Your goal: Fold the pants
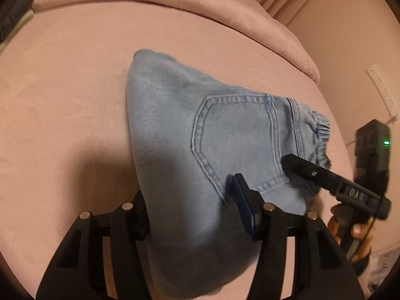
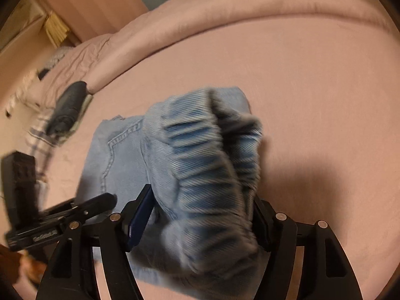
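Observation:
Light blue denim pants (image 1: 200,130) lie folded into a small bundle on a pink bed, back pocket up. My left gripper (image 1: 192,200) has its jaws around the near folded edge, with the cloth bunched between them. Its right finger (image 1: 243,202) with a blue pad shows; the left finger is hidden by denim. My right gripper (image 2: 205,215) is closed on the elastic waistband (image 2: 207,165), which fills the gap between its fingers. It also shows in the left wrist view (image 1: 300,167) at the waistband end. The left gripper shows in the right wrist view (image 2: 95,205).
The pink bed sheet (image 1: 75,100) spreads all round the pants. A rolled pink duvet (image 1: 200,7) runs along the far side. A dark folded garment (image 2: 67,107) and striped cloth lie at the bed's far left corner. A ruler (image 1: 385,87) lies off to the right.

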`<state>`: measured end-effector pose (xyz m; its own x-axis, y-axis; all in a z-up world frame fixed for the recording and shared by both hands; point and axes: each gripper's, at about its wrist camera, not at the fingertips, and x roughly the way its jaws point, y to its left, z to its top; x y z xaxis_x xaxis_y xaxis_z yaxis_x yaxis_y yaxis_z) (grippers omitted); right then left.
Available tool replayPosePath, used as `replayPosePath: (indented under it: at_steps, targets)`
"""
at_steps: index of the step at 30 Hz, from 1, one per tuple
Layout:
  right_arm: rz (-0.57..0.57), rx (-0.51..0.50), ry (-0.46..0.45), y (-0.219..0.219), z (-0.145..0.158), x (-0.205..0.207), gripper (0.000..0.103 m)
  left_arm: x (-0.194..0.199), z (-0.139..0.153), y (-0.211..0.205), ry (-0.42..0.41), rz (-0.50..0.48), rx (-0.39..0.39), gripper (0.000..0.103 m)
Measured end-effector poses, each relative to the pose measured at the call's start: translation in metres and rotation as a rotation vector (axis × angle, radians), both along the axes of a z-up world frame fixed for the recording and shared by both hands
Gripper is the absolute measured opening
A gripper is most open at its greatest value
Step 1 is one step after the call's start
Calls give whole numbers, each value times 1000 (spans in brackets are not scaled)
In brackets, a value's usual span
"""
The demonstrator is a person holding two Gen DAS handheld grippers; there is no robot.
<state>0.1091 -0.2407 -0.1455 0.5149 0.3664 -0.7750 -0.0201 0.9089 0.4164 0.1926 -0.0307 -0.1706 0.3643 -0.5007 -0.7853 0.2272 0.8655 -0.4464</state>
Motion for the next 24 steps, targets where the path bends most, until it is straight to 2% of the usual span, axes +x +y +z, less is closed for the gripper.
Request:
replayPosePath:
  at_steps: [2, 5, 8, 10, 12, 14, 17, 19, 21, 23, 24]
  targets:
    - [17, 63, 41, -10, -3, -4, 70, 2, -4, 9, 40, -17, -69, 60]
    - [62, 100, 88, -15, -5, -8, 70, 7, -10, 21, 109, -26, -176, 62]
    - [76, 133, 129, -16, -8, -4, 73, 12, -14, 25, 149, -33, -231, 65]
    - [83, 168, 126, -14, -11, 1, 78, 12, -14, 21, 152, -50, -234, 65]
    - [89, 173, 105, -9, -13, 6, 78, 14, -14, 14, 146, -66, -228, 67]
    - [76, 187, 74, -6, -14, 9, 78, 18, -16, 12, 151, -70, -256, 70]
    - [52, 214, 44, -6, -15, 12, 78, 24, -19, 13, 177, -40, -299, 70]
    - [41, 205, 25, -3, -13, 10, 78, 22, -17, 11, 166, -30, -284, 70]
    - [34, 168, 5, 2, -10, 8, 73, 14, -13, 8, 127, -27, -245, 66]
    - [30, 122, -21, 7, -5, 2, 65, 11, -10, 7, 108, -13, -204, 53]
    - [29, 111, -32, 6, -3, 1, 62, 10, -9, 7, 102, -6, -197, 51]
